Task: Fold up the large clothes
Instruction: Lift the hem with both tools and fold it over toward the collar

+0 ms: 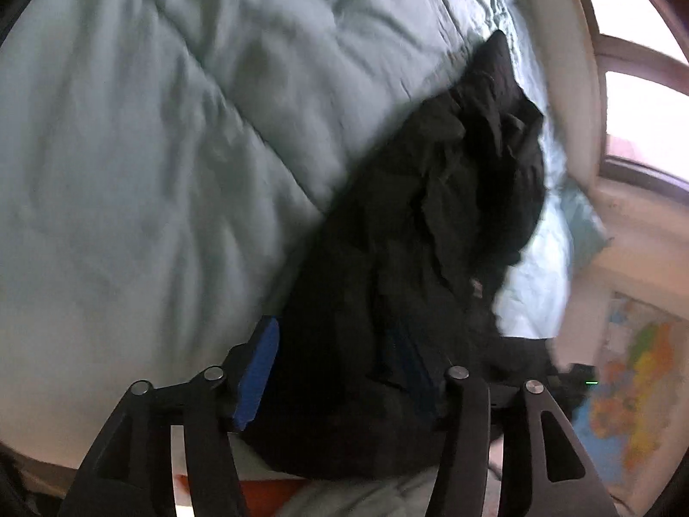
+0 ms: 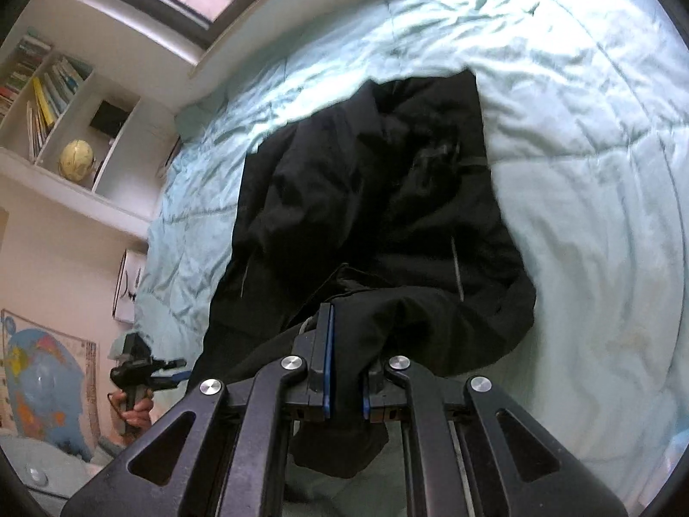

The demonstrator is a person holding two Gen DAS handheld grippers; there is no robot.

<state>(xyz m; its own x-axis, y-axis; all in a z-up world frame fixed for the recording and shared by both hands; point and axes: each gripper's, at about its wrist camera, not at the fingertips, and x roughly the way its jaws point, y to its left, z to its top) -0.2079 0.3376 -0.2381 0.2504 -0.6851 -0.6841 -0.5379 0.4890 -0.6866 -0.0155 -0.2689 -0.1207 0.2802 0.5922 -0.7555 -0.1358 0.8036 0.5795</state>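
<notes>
In the left wrist view, blurred, the left gripper (image 1: 344, 370) stood with its jaws wide apart at the bottom of the frame, one blue-padded finger (image 1: 257, 377) showing at lower left and the other hidden behind cloth. The crumpled black jacket (image 1: 430, 224) lay between and beyond them, running from bottom centre up toward the upper right, and I could not see the pads pressing on it. The pale green quilted bedspread (image 1: 129, 151) filled the left and top. A colourful world map poster (image 1: 633, 387) showed at lower right, a dark-framed window (image 1: 637, 103) above it. In the right wrist view, the right gripper (image 2: 344, 381) sat at bottom centre with its jaws nearly together, pinching a fold of the black jacket, a flap of which hung below the fingers. The rest of the garment spread up the middle of the frame over the bedspread. At lower left a hand (image 2: 135, 413) held the other gripper, clear of the jacket. White wall shelves (image 2: 64, 99) with books and a cream globe (image 2: 76, 160) occupied the upper left.
</notes>
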